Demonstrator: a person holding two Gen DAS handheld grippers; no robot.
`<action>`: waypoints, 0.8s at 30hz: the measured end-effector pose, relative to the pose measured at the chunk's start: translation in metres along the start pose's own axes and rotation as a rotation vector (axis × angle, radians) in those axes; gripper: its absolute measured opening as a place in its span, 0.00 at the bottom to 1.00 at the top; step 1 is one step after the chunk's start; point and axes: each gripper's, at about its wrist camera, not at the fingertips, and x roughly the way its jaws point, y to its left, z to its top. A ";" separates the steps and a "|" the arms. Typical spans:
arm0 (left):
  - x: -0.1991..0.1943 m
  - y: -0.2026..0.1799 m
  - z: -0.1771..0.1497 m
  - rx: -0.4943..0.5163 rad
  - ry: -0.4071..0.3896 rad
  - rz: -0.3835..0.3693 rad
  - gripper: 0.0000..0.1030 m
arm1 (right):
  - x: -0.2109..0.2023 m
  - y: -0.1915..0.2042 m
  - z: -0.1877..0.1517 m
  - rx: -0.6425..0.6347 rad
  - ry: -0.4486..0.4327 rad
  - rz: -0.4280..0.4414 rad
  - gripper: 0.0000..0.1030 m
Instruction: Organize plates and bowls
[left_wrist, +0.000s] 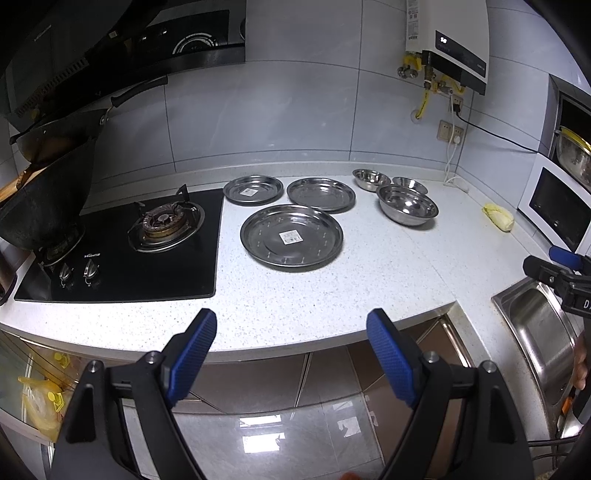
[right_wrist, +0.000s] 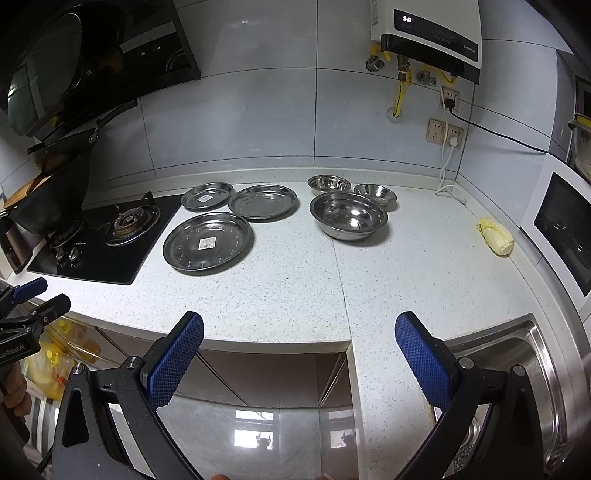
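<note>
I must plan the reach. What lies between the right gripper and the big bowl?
Only bare speckled counter lies between the open right gripper and the big bowl, as the right wrist view shows.

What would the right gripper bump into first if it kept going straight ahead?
Probably the bare white countertop. The open right gripper points over its front edge, and nothing lies in that stretch. Further along the same line sits the big bowl, though depth is hard to judge here.

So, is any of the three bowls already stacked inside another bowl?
No: the large bowl and the two small bowls each stand separately on the counter.
</note>
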 end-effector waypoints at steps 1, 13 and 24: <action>0.000 0.000 0.000 -0.001 0.001 0.001 0.81 | 0.000 0.000 0.001 -0.001 0.001 0.002 0.99; 0.002 0.000 0.002 -0.008 -0.001 0.015 0.80 | 0.003 0.001 0.004 -0.020 -0.006 0.022 0.99; 0.003 -0.018 0.007 -0.024 -0.019 0.071 0.80 | 0.017 -0.001 0.011 -0.042 -0.019 0.085 0.99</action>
